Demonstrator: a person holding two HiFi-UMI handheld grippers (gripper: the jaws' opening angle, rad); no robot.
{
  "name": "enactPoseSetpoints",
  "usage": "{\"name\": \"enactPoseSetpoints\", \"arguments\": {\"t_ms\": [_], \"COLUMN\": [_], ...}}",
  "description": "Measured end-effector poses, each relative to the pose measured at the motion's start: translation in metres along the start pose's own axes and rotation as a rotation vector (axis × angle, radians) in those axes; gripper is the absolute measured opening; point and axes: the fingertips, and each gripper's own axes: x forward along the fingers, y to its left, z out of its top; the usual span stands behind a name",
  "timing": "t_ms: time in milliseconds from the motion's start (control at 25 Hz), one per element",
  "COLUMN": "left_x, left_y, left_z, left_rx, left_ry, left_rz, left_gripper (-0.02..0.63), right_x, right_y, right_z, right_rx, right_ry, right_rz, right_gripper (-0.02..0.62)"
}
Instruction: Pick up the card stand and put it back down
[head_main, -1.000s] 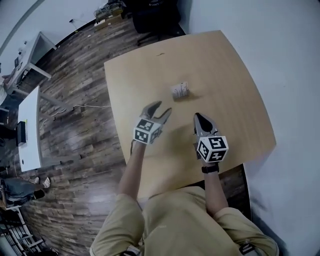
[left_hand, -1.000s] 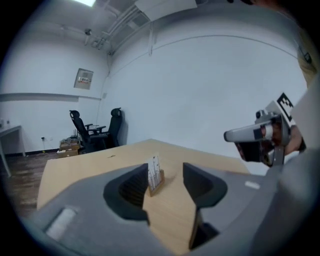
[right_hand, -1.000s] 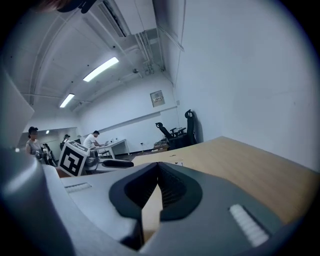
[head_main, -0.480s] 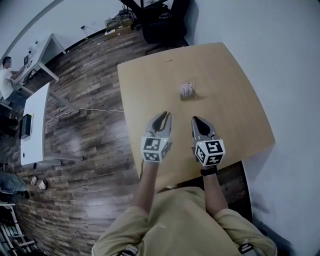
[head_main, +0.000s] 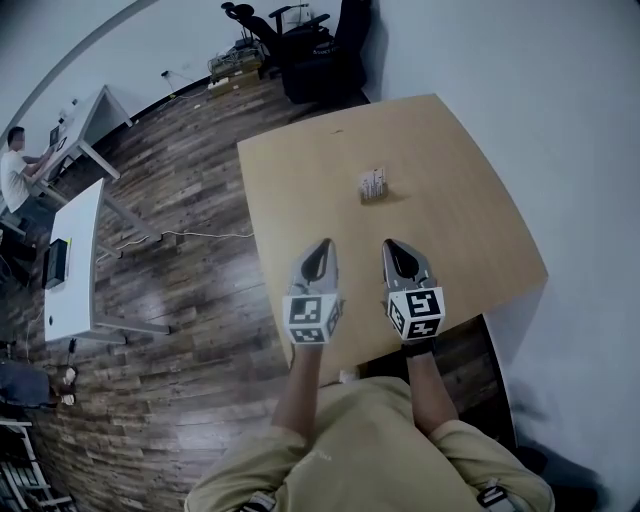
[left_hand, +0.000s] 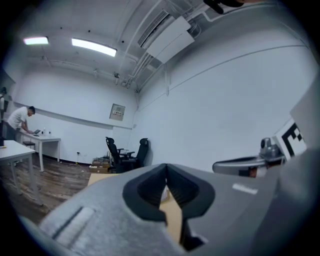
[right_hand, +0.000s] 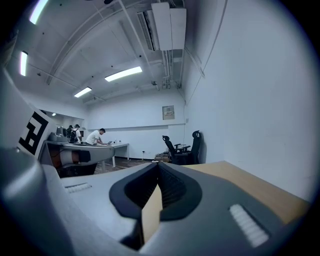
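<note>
Card stand (head_main: 373, 185) sits upright near the middle of the light wooden table (head_main: 470, 220), toward the far side from me, with nothing touching it. It holds what looks like a small pale card, though the print is too small to read. I judge it has been left standing free so that either gripper can come at it from my side without anything in the way.

My left gripper (head_main: 321, 246) and right gripper (head_main: 392, 244) hang side by side over the near part of the table, both pointing forward toward the stand and well short of it. Held level and parallel like this, they look to be at rest, not set for a grasp.

In the left gripper view, the jaws of the left gripper (left_hand: 166, 168) are pressed together with nothing between them; only the tan tabletop shows through the gap behind the tips. The right gripper view shows the same for the right gripper (right_hand: 159, 166): jaws together, empty, looking out over the table toward the office chairs (right_hand: 181, 148) by the far wall.

With both closed and empty, I judge one must open before any pick-up can begin.
</note>
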Motion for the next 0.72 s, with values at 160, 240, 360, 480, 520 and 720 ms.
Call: {"name": "enactPoseSetpoints", "arguments": {"t_ms": [160, 240, 360, 480, 520, 720], "left_x": [-0.012, -0.014, -0.014, -0.013, -0.013, -0.018], "left_y": [0.001, 0.0, -0.003, -0.004, -0.005, -0.007], "left_z": [-0.001, -0.005, -0.009, -0.012, -0.012, 0.001], "left_rx": [0.009, 0.012, 0.013, 0.007, 0.005, 0.04], "left_ry": [0.001, 0.003, 0.002, 0.006, 0.005, -0.039], "left_rz": [0.008, 0.004, -0.008, -0.015, -0.016, -0.031], "left_gripper": [0.001, 0.002, 0.002, 0.002, 0.002, 0.0], "right_x": [-0.009, -0.012, -0.013, -0.012, -0.013, -0.016], "right_y": [0.008, 0.01, 0.01, 0.009, 0.009, 0.011], "right_z": [0.002, 0.002, 0.001, 0.002, 0.003, 0.01], "right_rx": [-0.011, -0.017, -0.024, -0.032, -0.036, -0.05], "right_ry": [0.0, -0.003, -0.004, -0.001, -0.002, -0.007], "right_rz": [-0.016, -0.016, -0.018, -0.021, -0.021, -0.023], "right_gripper": [0.003, 0.003, 0.003, 0.003, 0.003, 0.003]}}
